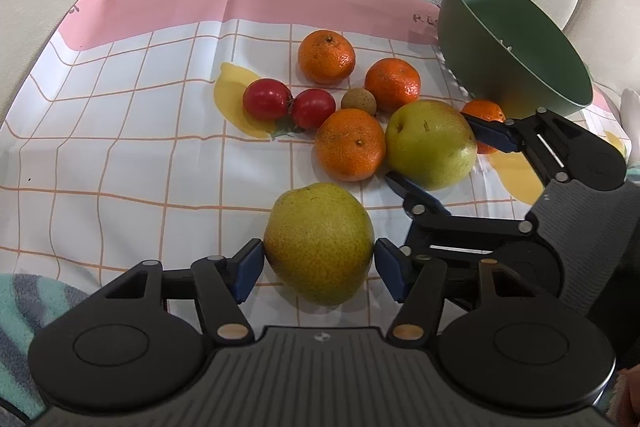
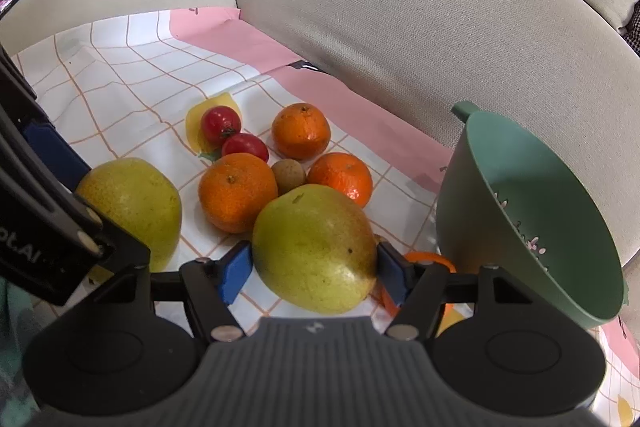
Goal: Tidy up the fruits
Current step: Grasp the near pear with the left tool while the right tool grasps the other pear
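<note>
With the tilted green plastic colander [image 2: 532, 227] at three o'clock, I have each gripper, left [image 1: 319, 263] and right [image 2: 314, 269], clamped on a yellow-green pear, [image 1: 319, 243] and [image 2: 316, 247]; smooth rounded skin could slip, scattering the tangerines [image 1: 351, 143].

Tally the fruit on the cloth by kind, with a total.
Yellow-green pears: 2, one between the left jaws, one between the right jaws
Orange mandarins: 4
Red tomatoes: 2
Small round brown fruit: 1
Total: 9
</note>
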A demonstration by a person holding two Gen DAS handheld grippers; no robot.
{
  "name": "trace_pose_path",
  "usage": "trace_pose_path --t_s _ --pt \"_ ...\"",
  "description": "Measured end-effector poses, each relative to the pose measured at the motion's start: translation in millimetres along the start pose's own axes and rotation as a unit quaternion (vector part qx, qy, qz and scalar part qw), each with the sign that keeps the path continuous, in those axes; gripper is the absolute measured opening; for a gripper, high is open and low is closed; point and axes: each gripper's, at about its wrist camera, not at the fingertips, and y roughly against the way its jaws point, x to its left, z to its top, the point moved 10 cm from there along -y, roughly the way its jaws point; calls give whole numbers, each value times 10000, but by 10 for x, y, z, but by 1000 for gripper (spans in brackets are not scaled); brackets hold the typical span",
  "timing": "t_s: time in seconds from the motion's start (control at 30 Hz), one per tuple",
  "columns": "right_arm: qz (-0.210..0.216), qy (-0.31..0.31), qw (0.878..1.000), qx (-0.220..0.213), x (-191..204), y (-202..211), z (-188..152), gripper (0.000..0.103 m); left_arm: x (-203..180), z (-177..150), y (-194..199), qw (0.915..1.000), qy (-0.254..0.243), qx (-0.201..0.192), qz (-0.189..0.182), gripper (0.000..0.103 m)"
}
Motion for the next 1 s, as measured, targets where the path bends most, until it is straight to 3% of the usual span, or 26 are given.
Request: trace_pose_path --t_s 0.47,1.0 --pt "-90 7 10000 18 22 60 -25 64 1 17 16 9997 0 -237 2 68" --pt "-137 -315 9993 -150 -116 394 -77 64 -29 22 189 9983 30 -560 143 68"
